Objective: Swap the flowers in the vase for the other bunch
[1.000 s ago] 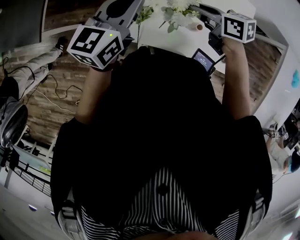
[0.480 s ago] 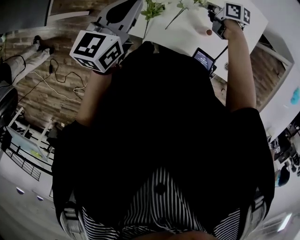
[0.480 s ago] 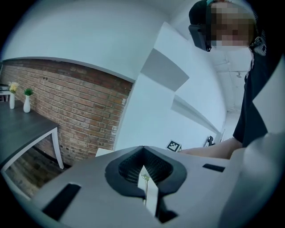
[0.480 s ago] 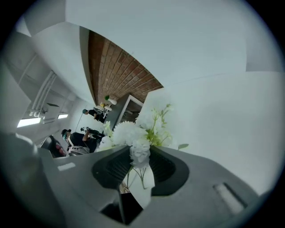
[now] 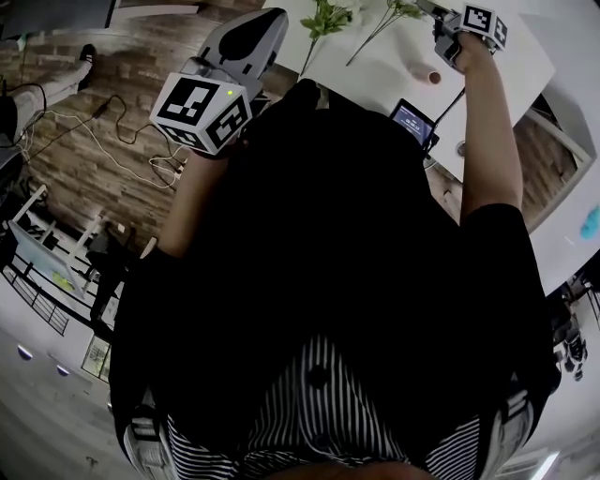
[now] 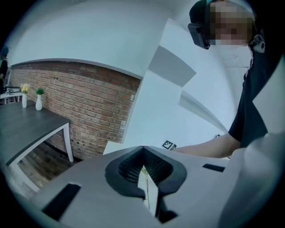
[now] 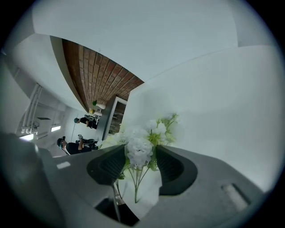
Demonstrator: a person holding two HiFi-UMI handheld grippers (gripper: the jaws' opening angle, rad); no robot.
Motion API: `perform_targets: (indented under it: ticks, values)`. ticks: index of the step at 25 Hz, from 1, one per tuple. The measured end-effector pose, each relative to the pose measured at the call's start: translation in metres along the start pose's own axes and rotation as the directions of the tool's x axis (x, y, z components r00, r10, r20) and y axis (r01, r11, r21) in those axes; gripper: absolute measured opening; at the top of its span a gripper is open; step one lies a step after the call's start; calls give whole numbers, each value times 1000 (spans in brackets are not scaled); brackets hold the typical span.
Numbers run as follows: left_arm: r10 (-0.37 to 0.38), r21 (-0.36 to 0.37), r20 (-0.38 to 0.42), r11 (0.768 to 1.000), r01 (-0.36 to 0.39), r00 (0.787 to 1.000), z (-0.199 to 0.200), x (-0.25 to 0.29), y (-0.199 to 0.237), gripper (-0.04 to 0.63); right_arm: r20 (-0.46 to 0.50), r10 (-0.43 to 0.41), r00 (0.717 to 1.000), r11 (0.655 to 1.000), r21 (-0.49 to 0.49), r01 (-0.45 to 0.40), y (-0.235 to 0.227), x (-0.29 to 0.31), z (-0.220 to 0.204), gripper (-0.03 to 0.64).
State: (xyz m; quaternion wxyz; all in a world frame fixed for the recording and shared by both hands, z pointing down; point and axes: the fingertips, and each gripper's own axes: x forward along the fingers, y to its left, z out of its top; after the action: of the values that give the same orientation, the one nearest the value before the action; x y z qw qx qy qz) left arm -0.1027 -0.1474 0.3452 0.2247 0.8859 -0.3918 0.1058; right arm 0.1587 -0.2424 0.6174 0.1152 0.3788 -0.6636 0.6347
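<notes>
Seen from the head, my right gripper (image 5: 433,9) reaches over the white table (image 5: 487,84) at the top. In the right gripper view its jaws are opening, and the white flower bunch (image 7: 156,129) stands between them with room on both sides of the thin stems; the right gripper (image 7: 140,148) does not press them. A green leafy bunch (image 5: 323,19) lies on the table beside my left gripper (image 5: 278,14). The left gripper (image 6: 143,147) has its tips together; a thin greenish line shows in the slit. A small pinkish cylinder (image 5: 432,75), perhaps the vase, sits near the right arm.
A small device with a lit screen (image 5: 410,120) and its cable hang at the table's near edge. Cables (image 5: 103,141) trail over the brick-patterned floor on the left. A grey table (image 6: 26,129) with two small vases stands far off. People stand in the distance (image 7: 67,144).
My right gripper has sunk toward the table and away from me with the white flowers, and its marker cube looks smaller. The left gripper has shifted a little to the right.
</notes>
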Motion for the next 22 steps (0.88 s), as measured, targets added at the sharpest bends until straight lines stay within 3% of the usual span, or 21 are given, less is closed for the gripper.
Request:
perform_targets:
  ticks: [7,11,16,22]
  values:
    - [-31,2,3,1000,31,1000,-1,3,-12,6,77,-111,991,991,-71,117,-7,-13,14,314]
    - [-56,18,-1,998,56,998,-2,7,-12,6,219,-138,966,976,-135,170,22,-48,30,316]
    - [-84,8,14,996,84,996,1,9,-12,6,170,9,985,974,-226,30,108,-45,-9,316]
    - [-110,15,47,994,109,993,8,1,-7,6,107,59,993,973,-229,-33,157,-1,-54,315]
